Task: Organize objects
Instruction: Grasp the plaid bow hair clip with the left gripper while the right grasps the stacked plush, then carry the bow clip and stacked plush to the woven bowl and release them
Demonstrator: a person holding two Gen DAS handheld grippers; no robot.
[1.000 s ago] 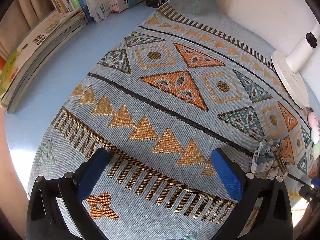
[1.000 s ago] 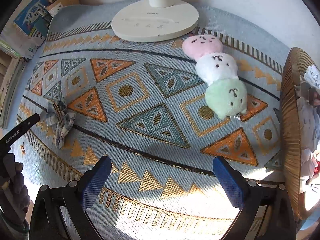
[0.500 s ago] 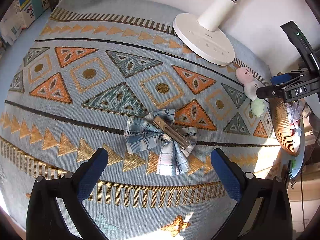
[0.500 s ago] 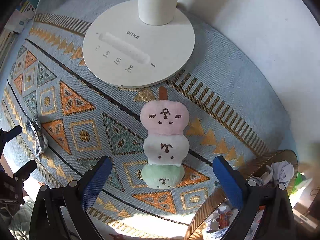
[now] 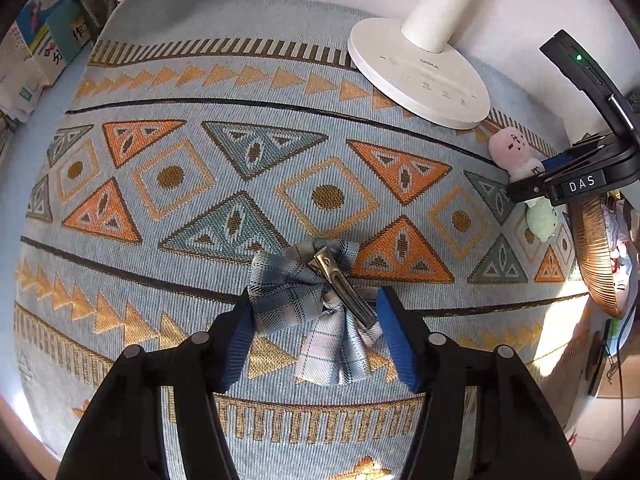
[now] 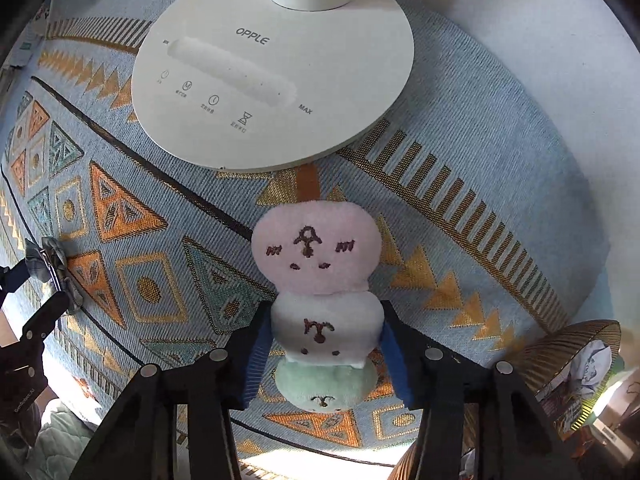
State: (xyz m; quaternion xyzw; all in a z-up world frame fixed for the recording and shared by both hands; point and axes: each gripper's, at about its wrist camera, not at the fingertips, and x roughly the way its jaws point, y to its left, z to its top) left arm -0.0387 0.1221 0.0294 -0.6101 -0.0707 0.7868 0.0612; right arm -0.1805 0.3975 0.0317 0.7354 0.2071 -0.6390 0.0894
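Straddling a plaid bow hair clip [image 5: 316,300] on the patterned cloth [image 5: 200,80], the left gripper [image 5: 314,322] has its pads beside the fabric, grip uncertain. The right gripper [image 6: 324,344] brackets the white middle of a three-ball plush toy [image 6: 320,304] near the lamp base [image 6: 272,64]; whether it grips, I cannot tell.

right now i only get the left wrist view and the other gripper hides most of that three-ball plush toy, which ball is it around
Observer: The right gripper has its jaws on either side of the white middle ball of the pink, white and green plush skewer toy, and both blue pads look to touch it.
Operator: ok, anything poking out past the pink end
Observer: Yes, an orange stick tip points at the round white lamp base and reaches its rim. I cannot tell whether it goes under it.
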